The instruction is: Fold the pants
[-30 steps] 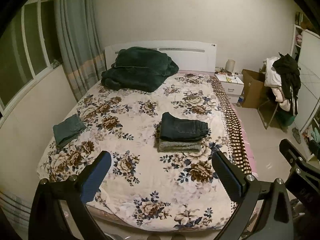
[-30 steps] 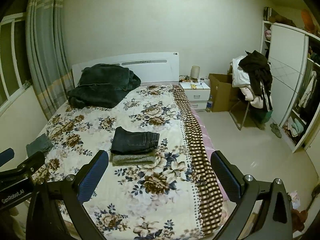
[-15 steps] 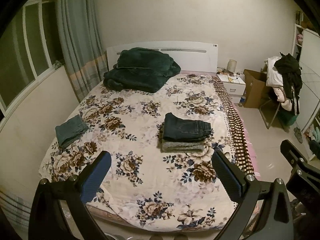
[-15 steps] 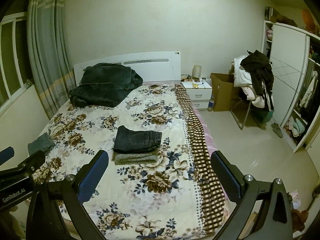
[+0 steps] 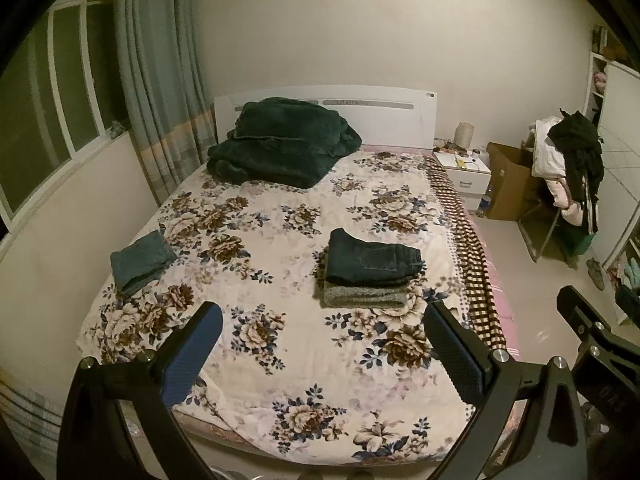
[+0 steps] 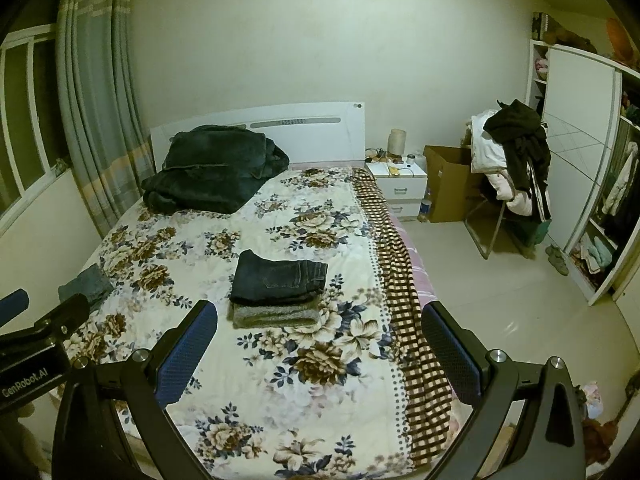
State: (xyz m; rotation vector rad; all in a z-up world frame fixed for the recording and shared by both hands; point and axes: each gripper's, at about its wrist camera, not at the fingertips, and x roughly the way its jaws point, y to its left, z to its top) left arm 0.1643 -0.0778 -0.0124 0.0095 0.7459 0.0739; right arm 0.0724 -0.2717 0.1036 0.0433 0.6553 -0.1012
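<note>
We hold both grippers above the foot of the bed [image 5: 248, 360], touching nothing. Our left gripper [image 5: 322, 326] has its jaws spread wide and empty; our right gripper [image 6: 320, 322] is spread just as wide, also empty. The folded jeans [image 5: 370, 258] lie near the middle of the bed, toward its right side, stacked on a folded grey garment [image 5: 364, 297]. A small folded teal piece [image 5: 140, 260] sits near the bed's left edge. A dark green blanket [image 5: 280, 146] is heaped at the bed's head.
</note>
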